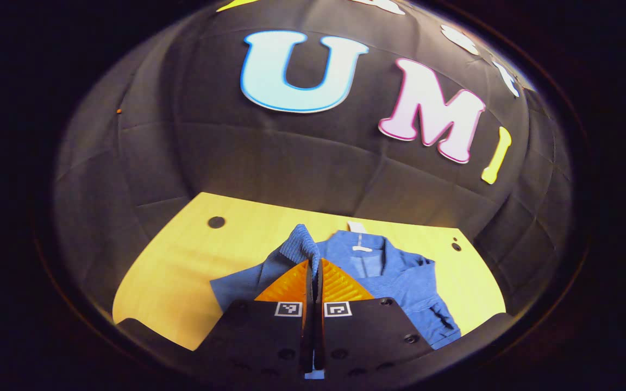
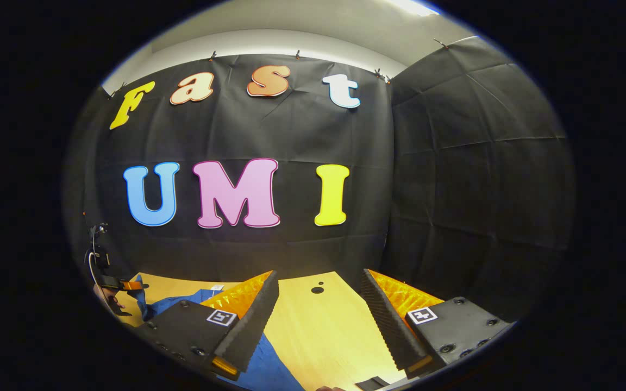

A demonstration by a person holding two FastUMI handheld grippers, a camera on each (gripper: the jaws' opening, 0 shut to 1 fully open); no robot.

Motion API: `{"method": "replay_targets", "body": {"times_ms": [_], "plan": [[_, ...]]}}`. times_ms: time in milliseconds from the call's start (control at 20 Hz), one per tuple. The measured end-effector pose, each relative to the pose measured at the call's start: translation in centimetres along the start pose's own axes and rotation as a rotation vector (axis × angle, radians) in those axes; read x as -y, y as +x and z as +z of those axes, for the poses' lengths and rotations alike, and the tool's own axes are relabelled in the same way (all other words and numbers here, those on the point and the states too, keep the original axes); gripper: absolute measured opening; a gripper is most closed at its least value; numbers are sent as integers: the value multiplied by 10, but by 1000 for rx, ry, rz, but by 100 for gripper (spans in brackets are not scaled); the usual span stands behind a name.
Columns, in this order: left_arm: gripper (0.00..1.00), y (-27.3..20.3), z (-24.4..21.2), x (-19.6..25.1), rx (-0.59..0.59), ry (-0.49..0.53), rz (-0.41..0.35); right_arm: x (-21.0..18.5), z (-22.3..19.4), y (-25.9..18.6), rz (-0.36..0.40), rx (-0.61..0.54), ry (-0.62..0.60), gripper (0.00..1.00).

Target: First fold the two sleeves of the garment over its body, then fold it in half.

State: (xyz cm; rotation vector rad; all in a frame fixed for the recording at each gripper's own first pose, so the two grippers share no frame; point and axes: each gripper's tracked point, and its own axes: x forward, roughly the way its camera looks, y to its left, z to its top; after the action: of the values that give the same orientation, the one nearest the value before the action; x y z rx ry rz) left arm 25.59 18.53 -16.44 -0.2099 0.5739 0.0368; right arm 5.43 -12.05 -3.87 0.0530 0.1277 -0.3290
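A blue corduroy garment [image 1: 394, 277] lies on the yellow table [image 1: 182, 266], collar and white label toward the far wall. In the left gripper view my left gripper [image 1: 313, 264] is shut on a ribbed sleeve cuff [image 1: 299, 247], which stands lifted above the garment's body. My right gripper [image 2: 319, 273] is open over bare table, with nothing between its fingers. Part of the garment [image 2: 269, 369] lies under its left finger. Far left in the right gripper view, the left gripper [image 2: 112, 283] holds up blue cloth [image 2: 142, 305].
The yellow table [image 2: 324, 336] has small round holes [image 1: 216, 221] [image 2: 317, 290] near its far edge. Black cloth walls close the booth behind and on both sides. Bare tabletop lies left of the garment in the left gripper view.
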Motion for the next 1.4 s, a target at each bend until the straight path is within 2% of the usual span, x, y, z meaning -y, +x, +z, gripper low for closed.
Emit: {"method": "replay_targets", "body": {"times_ms": [100, 150, 350, 650, 700, 1050, 1150, 1250, 1350, 1400], "plan": [[0, 16, -3, 29, -24, 36, -33, 8, -2, -2, -17, -9, 0, 98], [0, 25, -5, 43, -37, 58, -48, 12, -4, -1, -22, -14, 1, 87], [0, 60, -17, 91, -83, 126, -95, 26, -11, 3, -44, -43, -8, 87], [0, 106, -45, 140, -156, 147, -131, 44, -18, 15, -62, -85, -20, 87], [0, 111, -48, 145, -166, 146, -133, 46, -20, 17, -64, -91, -20, 98], [0, 144, -73, 184, -217, 207, -137, 61, -35, 24, -76, -140, -39, 98], [2, 148, -91, 199, -279, 231, -144, 65, -38, 25, -79, -153, -34, 98], [18, 147, -102, 214, -312, 262, -159, 69, -39, 26, -80, -151, -25, 98], [59, 145, -100, 237, -282, 291, -204, 76, -42, 27, -88, -155, -25, 98], [74, 137, -97, 251, -260, 296, -251, 78, -48, 26, -90, -166, -26, 98]]}}
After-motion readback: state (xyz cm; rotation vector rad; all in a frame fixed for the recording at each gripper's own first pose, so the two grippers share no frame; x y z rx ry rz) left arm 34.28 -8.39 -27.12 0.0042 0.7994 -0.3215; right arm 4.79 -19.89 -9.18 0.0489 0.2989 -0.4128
